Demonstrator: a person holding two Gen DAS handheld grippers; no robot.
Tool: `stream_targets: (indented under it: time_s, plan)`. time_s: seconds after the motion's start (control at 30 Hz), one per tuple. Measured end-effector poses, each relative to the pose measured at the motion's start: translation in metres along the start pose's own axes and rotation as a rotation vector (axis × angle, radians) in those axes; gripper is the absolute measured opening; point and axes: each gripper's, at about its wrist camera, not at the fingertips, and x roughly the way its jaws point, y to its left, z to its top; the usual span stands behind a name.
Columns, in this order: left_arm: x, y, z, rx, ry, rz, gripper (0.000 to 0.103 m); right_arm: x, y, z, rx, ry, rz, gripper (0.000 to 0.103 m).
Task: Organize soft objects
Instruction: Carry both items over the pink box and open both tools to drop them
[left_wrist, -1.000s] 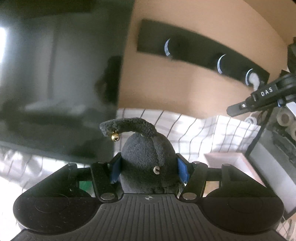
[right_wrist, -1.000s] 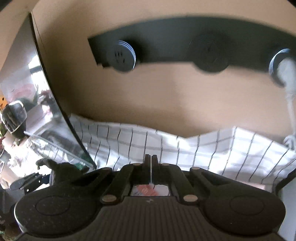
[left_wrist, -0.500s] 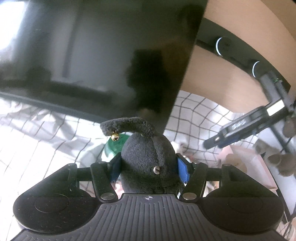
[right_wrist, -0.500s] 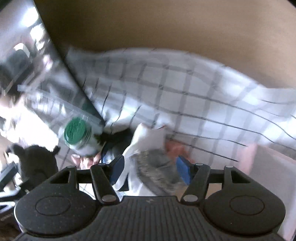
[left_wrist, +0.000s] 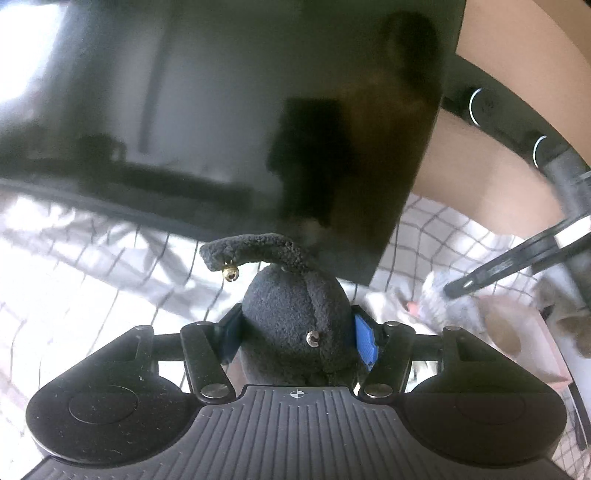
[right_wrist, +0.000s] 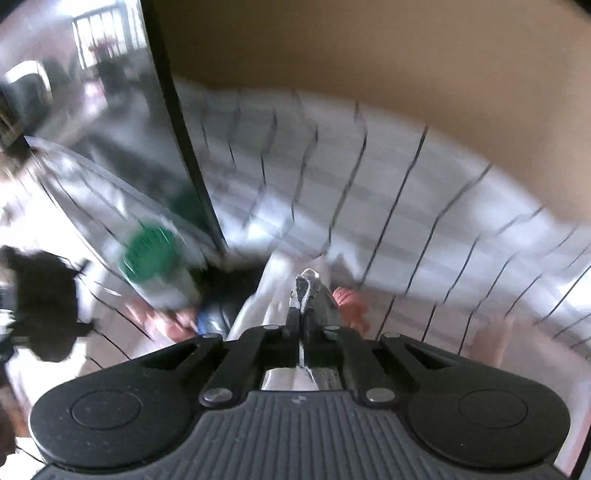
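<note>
L gripper (left_wrist: 295, 328) pinches a dark plush toy (left_wrist: 295, 325) between its blue ribbed pads (left_wrist: 365, 341); the toy is nubby fleece, rounded dome body w/ a curved arm-like limb above it, a small brass bell (left_wrist: 231, 275) hanging from the tip. R gripper (right_wrist: 301, 321) is pressed together on a thin grey-white cloth piece (right_wrist: 308, 291), soft knit-looking fabric w/ a stitched edge, sticking up past the fingertips. Both hover over a wrinkled white cloth w/ thin black grid lines (right_wrist: 424, 229). A glossy black flat panel (left_wrist: 229, 110) stands behind the toy. Beside the R gripper: a green ribbed bottle cap (right_wrist: 149, 253), blurred. Far right of the L view, a pale pink box (left_wrist: 524, 339), corner only.
</note>
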Motion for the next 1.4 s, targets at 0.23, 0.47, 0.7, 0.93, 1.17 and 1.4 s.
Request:
stream_targets:
  time_s: [0.23,0.47,0.7,0.93,1.17,1.4]
  plan:
    - [0.018,-0.038,0.036,0.077,-0.015,-0.049,0.065,-0.091,-0.018,0.014,0.044,-0.199,0.055,0.002]
    - [0.024,-0.107,0.06,0.183,-0.051,-0.161,0.065,-0.159,-0.056,-0.005,0.09,-0.338,0.033,0.002]
    - [0.045,-0.198,0.058,0.257,-0.004,-0.321,0.065,-0.21,-0.113,-0.041,0.174,-0.433,-0.063,0.002]
    - [0.093,-0.297,0.036,0.323,0.135,-0.495,0.066,-0.199,-0.172,-0.075,0.287,-0.415,-0.14,0.002]
    - [0.159,-0.354,-0.012,0.413,0.285,-0.36,0.064,-0.153,-0.211,-0.107,0.382,-0.356,-0.172,0.02]
    - [0.159,-0.343,-0.006,0.28,0.192,-0.38,0.064,-0.142,-0.203,-0.146,0.403,-0.388,-0.197,0.047]
